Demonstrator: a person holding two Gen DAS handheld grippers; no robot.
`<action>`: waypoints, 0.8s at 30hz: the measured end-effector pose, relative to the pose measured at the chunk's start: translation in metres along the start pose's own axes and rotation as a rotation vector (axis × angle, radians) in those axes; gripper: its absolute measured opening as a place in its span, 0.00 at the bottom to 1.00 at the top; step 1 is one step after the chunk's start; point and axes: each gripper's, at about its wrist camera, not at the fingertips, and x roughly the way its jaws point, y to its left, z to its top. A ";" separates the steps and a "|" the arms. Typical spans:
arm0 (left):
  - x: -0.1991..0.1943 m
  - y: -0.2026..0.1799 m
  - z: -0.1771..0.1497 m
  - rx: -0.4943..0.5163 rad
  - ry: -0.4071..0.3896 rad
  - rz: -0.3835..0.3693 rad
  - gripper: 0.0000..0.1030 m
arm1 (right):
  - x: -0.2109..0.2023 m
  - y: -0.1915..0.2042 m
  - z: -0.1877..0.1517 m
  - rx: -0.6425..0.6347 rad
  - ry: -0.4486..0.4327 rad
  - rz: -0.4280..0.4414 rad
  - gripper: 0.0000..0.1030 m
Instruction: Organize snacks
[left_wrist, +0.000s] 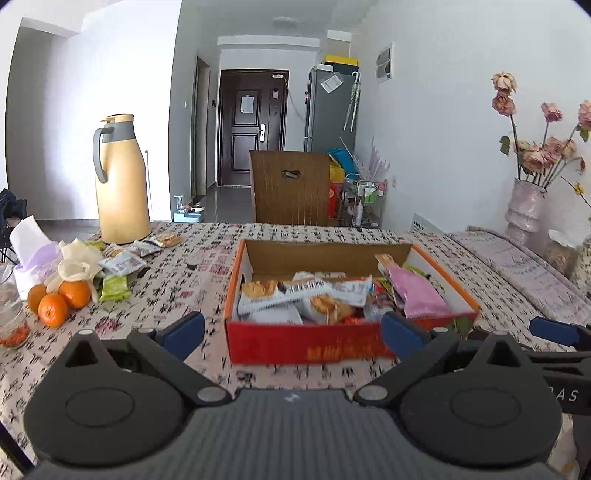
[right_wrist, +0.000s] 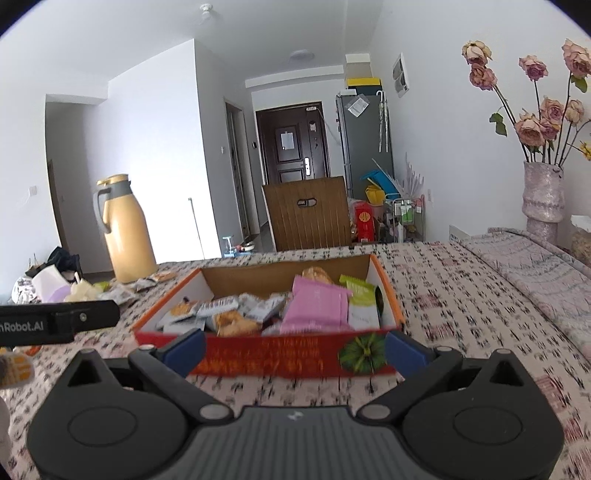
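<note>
Your left tool (left_wrist: 291, 332) and right tool (right_wrist: 293, 350) both spread wide, empty, low before red cardboard box (left_wrist: 295, 343) on patterned bench (left_wrist: 177, 291). Box packed with snack packets, pink packet (right_wrist: 317, 308) at its right side. More loose snack packets (left_wrist: 123, 262) near yellow thermos jug (left_wrist: 120, 181), beside oranges (left_wrist: 59, 301).

Ahead of the blue-padded black left gripper (left_wrist: 291, 328), a red box (left_wrist: 295, 343) with orange rim and brown inside; in it a pink packet (left_wrist: 417, 295), perhaps grey-white wrappers (left_wrist: 273, 295); left, orange fruit (left_wrist: 59, 299), yellow jug (left_wrist: 122, 184); black-on-white patterned tablecloth (left_wrist: 184, 280).
</note>
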 end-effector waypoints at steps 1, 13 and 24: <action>-0.003 0.000 -0.004 0.001 0.004 -0.003 1.00 | -0.005 0.000 -0.004 -0.002 0.007 -0.002 1.00; -0.021 0.000 -0.058 0.042 0.110 -0.030 1.00 | -0.038 0.001 -0.051 -0.002 0.104 -0.024 1.00; -0.030 0.001 -0.078 0.050 0.148 -0.044 1.00 | -0.049 -0.001 -0.070 0.006 0.148 -0.038 1.00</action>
